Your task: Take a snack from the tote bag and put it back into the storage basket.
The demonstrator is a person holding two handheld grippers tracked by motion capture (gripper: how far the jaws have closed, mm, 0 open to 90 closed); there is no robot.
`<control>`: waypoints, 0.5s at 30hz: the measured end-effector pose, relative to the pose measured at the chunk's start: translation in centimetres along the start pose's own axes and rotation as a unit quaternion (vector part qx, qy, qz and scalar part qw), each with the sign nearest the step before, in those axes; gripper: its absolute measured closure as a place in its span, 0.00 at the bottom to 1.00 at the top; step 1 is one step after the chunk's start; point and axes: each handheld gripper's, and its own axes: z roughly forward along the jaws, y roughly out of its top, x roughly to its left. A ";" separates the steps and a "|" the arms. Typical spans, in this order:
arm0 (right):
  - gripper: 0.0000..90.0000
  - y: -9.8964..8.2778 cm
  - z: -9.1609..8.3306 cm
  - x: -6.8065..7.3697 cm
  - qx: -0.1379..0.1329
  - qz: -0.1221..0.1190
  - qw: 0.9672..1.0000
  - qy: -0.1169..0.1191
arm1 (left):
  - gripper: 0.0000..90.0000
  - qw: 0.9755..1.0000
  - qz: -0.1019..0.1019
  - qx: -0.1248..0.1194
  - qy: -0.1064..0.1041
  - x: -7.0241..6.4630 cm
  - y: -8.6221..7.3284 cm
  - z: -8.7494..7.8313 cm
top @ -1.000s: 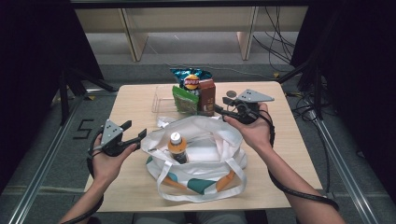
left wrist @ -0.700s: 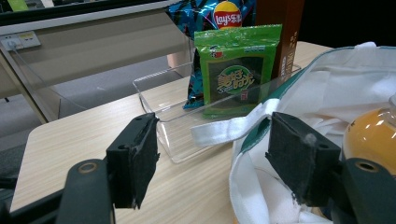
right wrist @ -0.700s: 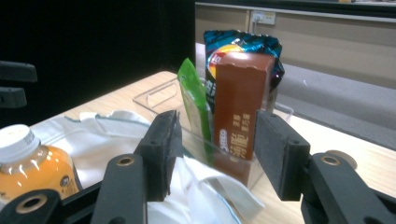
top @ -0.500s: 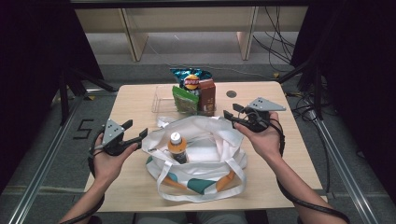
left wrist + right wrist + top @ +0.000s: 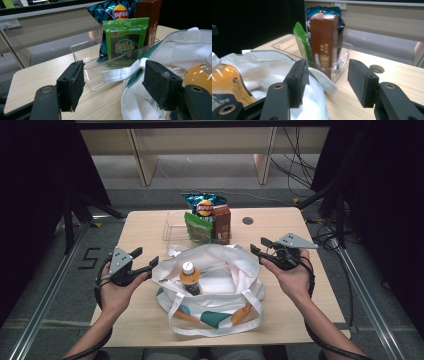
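A white tote bag [image 5: 215, 280] lies open on the wooden table [image 5: 150, 225], with an orange juice bottle [image 5: 190, 277] standing inside it. Behind it a clear tray [image 5: 172, 227] holds a blue chips bag [image 5: 204, 205], a green seaweed packet [image 5: 198, 226] and a brown box [image 5: 221, 223]. My left gripper [image 5: 146, 257] is open at the bag's left rim; in the left gripper view its jaws [image 5: 113, 75] frame a bag strap [image 5: 120, 73] without touching it. My right gripper [image 5: 258, 245] is open just right of the bag's rim, and its own view [image 5: 328, 75] looks toward the brown box [image 5: 324, 42].
A round cable hole [image 5: 247, 220] sits in the table right of the tray. The bag's long handles [image 5: 200, 320] trail toward the near edge. Bare tabletop lies at the far left and far right corners. Dark frames and cables stand around the table.
My right gripper has drawn back from beside the brown box, toward the near right and slightly down, to the bag's right rim. The left gripper has stayed put.
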 end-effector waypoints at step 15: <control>0.56 -1.0 -1.5 -2.1 -0.007 0.004 0.999 -0.031 | 0.35 0.996 -0.012 -0.029 -0.085 -3.6 1.9 -0.6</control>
